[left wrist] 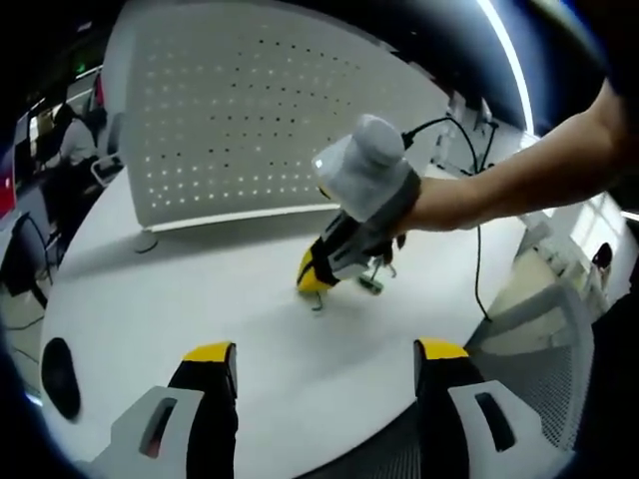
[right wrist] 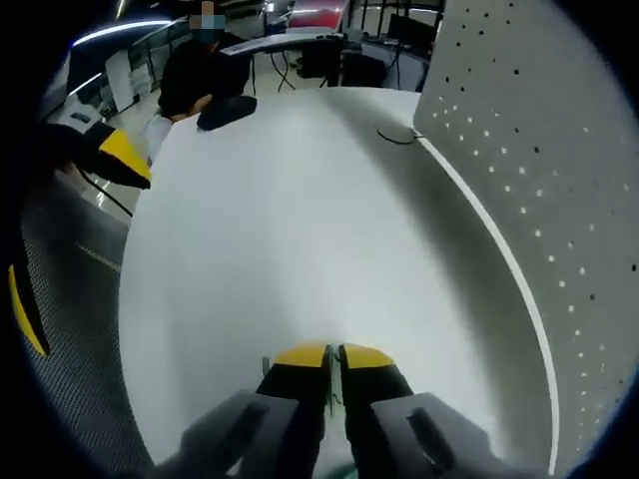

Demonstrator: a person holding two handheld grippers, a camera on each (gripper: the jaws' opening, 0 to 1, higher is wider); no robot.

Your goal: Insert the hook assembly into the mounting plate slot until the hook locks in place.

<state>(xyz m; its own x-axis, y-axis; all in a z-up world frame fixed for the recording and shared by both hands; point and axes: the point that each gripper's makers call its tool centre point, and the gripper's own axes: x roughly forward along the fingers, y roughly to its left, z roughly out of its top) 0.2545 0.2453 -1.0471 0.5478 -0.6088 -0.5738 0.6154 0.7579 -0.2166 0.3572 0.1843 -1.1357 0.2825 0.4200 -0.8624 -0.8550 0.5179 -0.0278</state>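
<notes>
Two grippers: left gripper point(left wrist: 324, 361) released, right gripper point(right wrist: 332, 355) clenched on hook point(left wrist: 371, 283); no legible writing

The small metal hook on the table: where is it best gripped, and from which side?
Probably from above, with the jaws closing across its thin body. The hook lies low on the flat table, so a side approach would likely scrape the surface. Its exact shape is too small to tell. The right gripper points down beside it.

Small metal hook assembly point(left wrist: 371, 280) (details blurred) stands before the upright perforated mounting plate point(left wrist: 260, 120).
</notes>
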